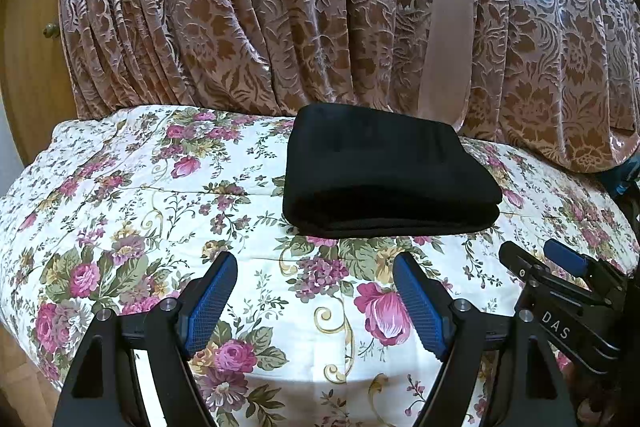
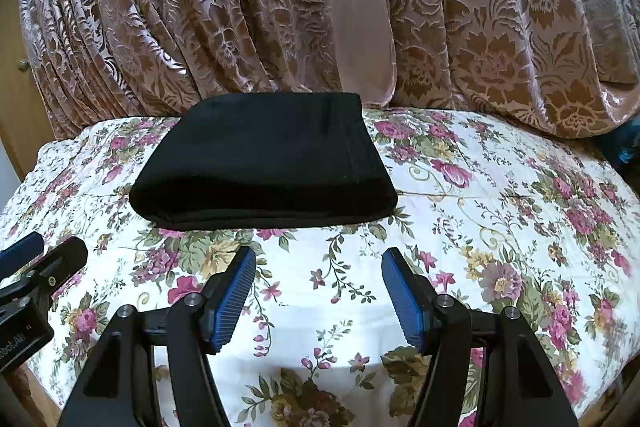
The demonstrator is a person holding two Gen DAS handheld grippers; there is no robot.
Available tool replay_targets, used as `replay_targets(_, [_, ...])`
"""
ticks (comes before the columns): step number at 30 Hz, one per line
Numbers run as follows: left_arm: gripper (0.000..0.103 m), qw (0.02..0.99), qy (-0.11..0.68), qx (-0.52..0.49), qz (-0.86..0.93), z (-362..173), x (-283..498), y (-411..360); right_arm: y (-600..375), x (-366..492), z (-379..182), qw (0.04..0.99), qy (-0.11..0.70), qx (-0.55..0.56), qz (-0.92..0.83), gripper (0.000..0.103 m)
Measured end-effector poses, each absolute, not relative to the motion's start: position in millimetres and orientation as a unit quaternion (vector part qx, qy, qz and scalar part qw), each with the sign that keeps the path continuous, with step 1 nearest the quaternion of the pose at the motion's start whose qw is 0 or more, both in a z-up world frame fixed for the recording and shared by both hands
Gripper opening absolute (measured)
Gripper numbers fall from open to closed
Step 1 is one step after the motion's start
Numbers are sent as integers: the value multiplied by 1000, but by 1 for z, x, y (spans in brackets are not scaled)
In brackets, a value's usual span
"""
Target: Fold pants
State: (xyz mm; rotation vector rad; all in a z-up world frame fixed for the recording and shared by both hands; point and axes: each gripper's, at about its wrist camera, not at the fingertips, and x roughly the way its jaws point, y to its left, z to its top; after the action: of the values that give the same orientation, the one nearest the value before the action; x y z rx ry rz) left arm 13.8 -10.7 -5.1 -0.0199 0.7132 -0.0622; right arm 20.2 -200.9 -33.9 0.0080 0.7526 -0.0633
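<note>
The black pants [image 1: 384, 167] lie folded into a thick rectangle on the floral bedspread [image 1: 140, 211], toward its far side. They also show in the right wrist view [image 2: 264, 163]. My left gripper [image 1: 316, 267] is open and empty, hovering over the bedspread just short of the pants' near edge. My right gripper [image 2: 318, 263] is open and empty too, likewise short of the near edge. The right gripper shows at the right of the left wrist view [image 1: 560, 263]; the left gripper shows at the left of the right wrist view [image 2: 40, 255].
A brown and pink patterned curtain [image 1: 280, 7] hangs right behind the bed, touching its far edge. A wooden cabinet with a knob [image 1: 50, 30] stands at the far left. The bedspread drops off at the left and right edges.
</note>
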Motion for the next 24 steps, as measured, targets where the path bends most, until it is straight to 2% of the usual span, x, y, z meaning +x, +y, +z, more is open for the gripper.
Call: replay_targets(24, [81, 935, 355, -7, -11, -4, 10, -6, -193, 21, -40, 927, 375, -2, -21, 66])
